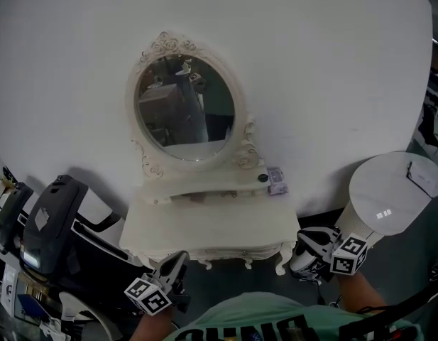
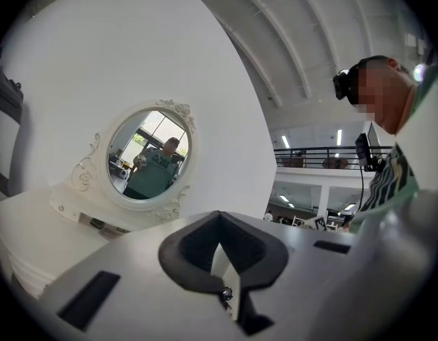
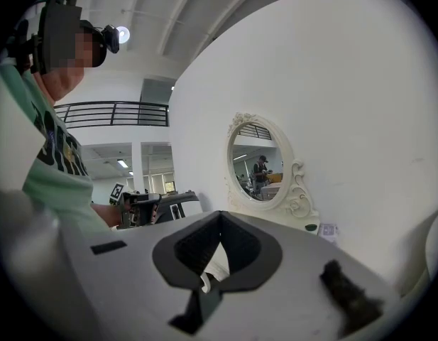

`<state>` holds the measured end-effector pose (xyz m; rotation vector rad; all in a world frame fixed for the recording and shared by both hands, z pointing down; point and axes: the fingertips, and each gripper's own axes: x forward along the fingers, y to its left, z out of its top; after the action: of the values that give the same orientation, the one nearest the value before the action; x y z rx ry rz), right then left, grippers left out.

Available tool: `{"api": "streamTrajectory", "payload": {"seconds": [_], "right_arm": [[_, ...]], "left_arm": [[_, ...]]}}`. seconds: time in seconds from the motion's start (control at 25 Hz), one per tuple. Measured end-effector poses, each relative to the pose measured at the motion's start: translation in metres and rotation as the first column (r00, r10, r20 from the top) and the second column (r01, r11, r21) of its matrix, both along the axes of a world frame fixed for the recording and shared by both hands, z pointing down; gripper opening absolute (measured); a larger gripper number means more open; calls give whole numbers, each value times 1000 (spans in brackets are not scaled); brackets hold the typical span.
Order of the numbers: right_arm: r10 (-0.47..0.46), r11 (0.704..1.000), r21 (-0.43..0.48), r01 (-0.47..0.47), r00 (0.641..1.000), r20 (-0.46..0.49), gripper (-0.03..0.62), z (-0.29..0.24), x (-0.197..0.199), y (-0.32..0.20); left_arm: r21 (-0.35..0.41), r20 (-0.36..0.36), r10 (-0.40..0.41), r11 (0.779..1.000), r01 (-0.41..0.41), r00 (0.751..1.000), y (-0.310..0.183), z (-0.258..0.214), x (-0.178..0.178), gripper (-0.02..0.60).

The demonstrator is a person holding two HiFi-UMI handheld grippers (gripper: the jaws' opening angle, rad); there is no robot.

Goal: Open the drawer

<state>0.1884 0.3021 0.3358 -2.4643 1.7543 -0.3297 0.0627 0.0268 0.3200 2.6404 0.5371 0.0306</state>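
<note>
Located the drawer (image 1: 226, 255) straight below the mirror (image 1: 184, 109), in the front of the white surface (image 1: 204, 222); saw only a thin strip of its face from above, with no pull made out. Found the left gripper (image 1: 180, 260) just below the mirror's line and the right gripper (image 1: 301, 251) below and to the mirror's right, both with jaws closed together on nothing. Judged the drawer light, rigid and probably free-sliding, its carved trim easily chipped; best taken at a knob or lower lip at mid-front and drawn straight out.
</note>
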Motion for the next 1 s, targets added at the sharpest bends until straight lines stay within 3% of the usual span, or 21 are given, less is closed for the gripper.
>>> {"api": "streamTrajectory", "payload": {"seconds": [0.24,0.44,0.8,1.0], "right_arm": [[41,999,-9,-41,999,20,11,7,29,-11],[90,995,-42,-91,996,-28,12,0,58,-48],[246,966,-63,-249,968,-57,11,-23,104,-121],[264,961,-75,-266,964,-39,11,-18,129,-152]], "left_arm": [[-19,5,39,999,-38,999,-18,8,40,0],[-58,-27,112,992,-114,993,-53,14,87,0],[-83,-51,286,954,-289,957,-132,5,168,0],[-80,-51,323,942,-327,945,-156,12,201,0]]}}
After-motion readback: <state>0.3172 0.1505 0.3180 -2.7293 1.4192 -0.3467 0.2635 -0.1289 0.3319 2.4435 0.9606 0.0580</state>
